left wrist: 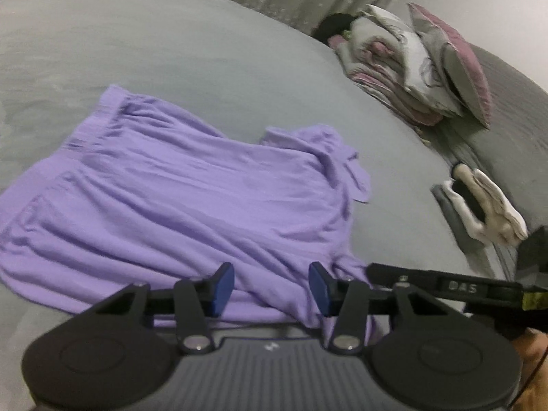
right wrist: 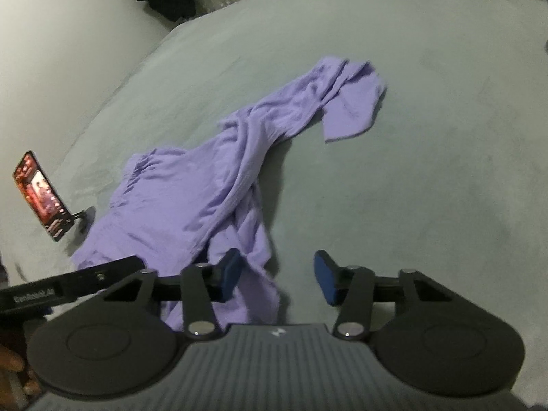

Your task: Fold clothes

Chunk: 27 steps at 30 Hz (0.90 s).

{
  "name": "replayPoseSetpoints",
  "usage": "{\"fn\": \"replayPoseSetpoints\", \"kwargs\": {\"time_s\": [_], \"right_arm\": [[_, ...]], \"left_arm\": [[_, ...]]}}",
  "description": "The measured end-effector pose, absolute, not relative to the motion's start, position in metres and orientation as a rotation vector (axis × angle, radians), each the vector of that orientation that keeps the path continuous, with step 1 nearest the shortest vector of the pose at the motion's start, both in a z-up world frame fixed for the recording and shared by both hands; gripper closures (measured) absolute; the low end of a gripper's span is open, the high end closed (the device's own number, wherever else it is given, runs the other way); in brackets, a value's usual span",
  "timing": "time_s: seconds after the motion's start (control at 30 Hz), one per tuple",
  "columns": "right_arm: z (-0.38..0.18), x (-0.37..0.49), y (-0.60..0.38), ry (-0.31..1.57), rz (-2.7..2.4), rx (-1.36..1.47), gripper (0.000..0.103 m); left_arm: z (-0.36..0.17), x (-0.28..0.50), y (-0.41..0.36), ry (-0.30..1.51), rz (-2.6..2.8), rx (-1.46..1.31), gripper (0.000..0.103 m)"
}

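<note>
With both tools half-open over the near hem of the purple garment point(left wrist: 178, 188), left tool point(left wrist: 271, 286) and right tool point(right wrist: 279, 275) gripping nothing, I judge pinching its two corners comes next.

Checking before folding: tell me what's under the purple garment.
The crumpled purple cloth garment lies straight on the grey bed sheet. Anything beneath its folds is covered and cannot be seen.
</note>
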State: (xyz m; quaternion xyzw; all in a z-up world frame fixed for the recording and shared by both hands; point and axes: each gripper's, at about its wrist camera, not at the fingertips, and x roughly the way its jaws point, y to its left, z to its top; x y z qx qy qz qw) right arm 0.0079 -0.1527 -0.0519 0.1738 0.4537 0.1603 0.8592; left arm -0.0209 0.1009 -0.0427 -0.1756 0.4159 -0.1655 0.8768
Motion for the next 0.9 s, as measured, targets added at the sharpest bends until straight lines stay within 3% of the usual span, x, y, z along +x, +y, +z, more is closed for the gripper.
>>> {"fn": "replayPoseSetpoints", "kwargs": {"time_s": [0.1, 0.13, 0.17, 0.7, 0.9], "right_arm": [[-0.056, 0.007, -0.147, 0.987, 0.389, 0.373, 0.078], [-0.056, 0.007, -0.145, 0.994, 0.399, 0.368, 0.092], [-0.056, 0.006, -0.143, 0.997, 0.405, 0.363, 0.098], [-0.012, -0.008, -0.168, 0.837, 0.384, 0.406, 0.099], [-0.015, 0.001, -0.163, 0.875, 0.434, 0.418, 0.098]], "left_arm": [[-0.043, -0.022, 0.091, 0.857, -0.367, -0.329, 0.055], [-0.044, -0.022, 0.088, 0.856, -0.368, -0.316, 0.055], [-0.045, -0.021, 0.086, 0.857, -0.365, -0.306, 0.055], [-0.042, -0.015, 0.077, 0.832, -0.398, -0.323, 0.055], [-0.039, -0.003, 0.055, 0.786, -0.393, -0.26, 0.055]]}}
